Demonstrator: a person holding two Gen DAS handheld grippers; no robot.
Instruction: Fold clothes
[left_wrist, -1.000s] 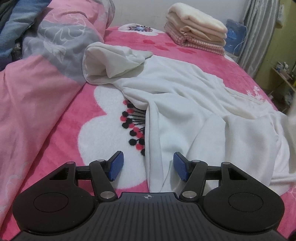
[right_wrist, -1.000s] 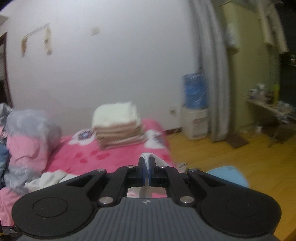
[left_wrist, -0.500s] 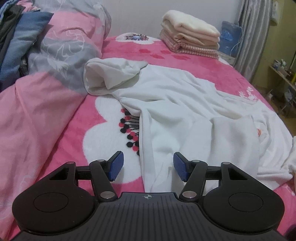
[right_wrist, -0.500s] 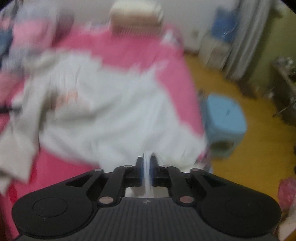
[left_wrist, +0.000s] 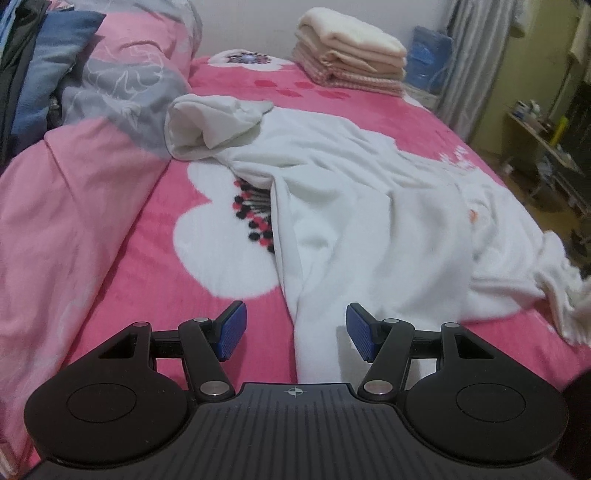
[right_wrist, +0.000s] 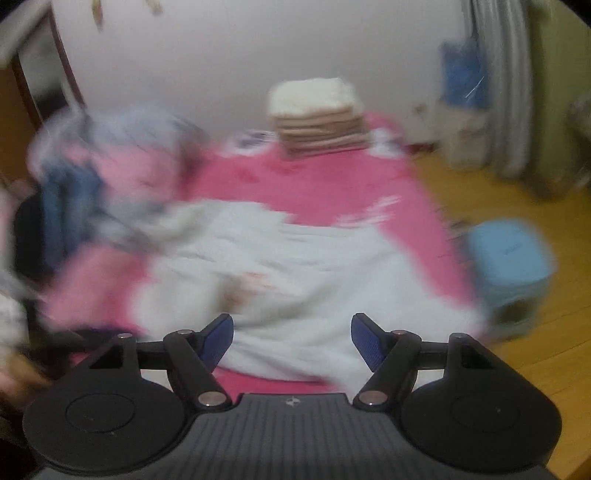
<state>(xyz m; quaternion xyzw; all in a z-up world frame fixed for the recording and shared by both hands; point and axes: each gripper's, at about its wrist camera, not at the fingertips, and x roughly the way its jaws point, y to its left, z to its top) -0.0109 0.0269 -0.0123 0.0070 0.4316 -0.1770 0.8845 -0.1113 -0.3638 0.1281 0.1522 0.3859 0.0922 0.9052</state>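
A large white fleecy garment (left_wrist: 369, 206) is seen spread, rumpled and unfolded, across the pink flower-patterned bed (left_wrist: 122, 273), with what looks like its hood bunched toward the far left and a narrow strip of it running down between the fingers of the left tool (left_wrist: 295, 330). That tool is held half open above the strip, and no cloth is pinched by its blue pads (left_wrist: 232, 328). The jaws of the right tool (right_wrist: 291, 338) are opening, nothing is seen between them, and the white garment lies beyond and below them in a blurred view. A neat stack of cream and checked folded blankets (left_wrist: 351, 51) is set at the far end of the bed, so earlier pieces are judged finished, while the white garment is judged hardly begun: flattening and every fold are left. Free room is offered by the bare pink blanket to the left of the garment; a heaped pink and grey quilt (left_wrist: 74, 140) closes the left side, and the right bed edge drops to a wooden floor (right_wrist: 535, 350) where a pale blue stool (right_wrist: 509, 258) stands near.
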